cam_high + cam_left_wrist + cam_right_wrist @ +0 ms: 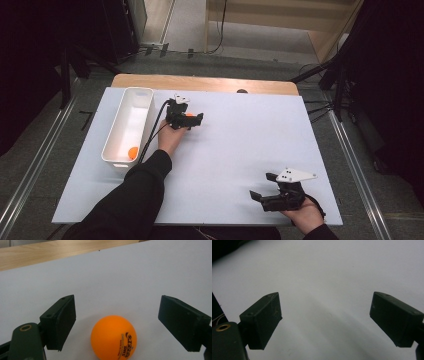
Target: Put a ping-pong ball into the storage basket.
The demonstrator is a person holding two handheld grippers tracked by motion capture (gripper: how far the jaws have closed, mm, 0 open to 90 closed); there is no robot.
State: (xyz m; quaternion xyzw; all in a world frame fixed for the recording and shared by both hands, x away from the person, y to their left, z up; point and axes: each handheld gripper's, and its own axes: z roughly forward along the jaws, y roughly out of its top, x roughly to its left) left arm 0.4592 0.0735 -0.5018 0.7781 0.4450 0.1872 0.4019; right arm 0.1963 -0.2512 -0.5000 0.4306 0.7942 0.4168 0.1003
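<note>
An orange table-tennis ball (113,338) with printed lettering lies on the white table (125,277) between the jaws of my left gripper (117,308). The jaws stand open, with a gap on either side of the ball. From above, that ball (189,115) is a small orange spot at the left gripper (192,119), just right of the white bin (114,142). A second orange ball (132,152) rests in the bin's near end. My right gripper (261,186) sits near the table's front right, open, with bare table between its jaws (325,300).
The long white bin stands lengthwise along the left part of the table. A wooden strip (205,82) edges the far side of the white surface (250,135). A black cable (152,132) runs from the left gripper back along the sleeve. Dark stands flank the table.
</note>
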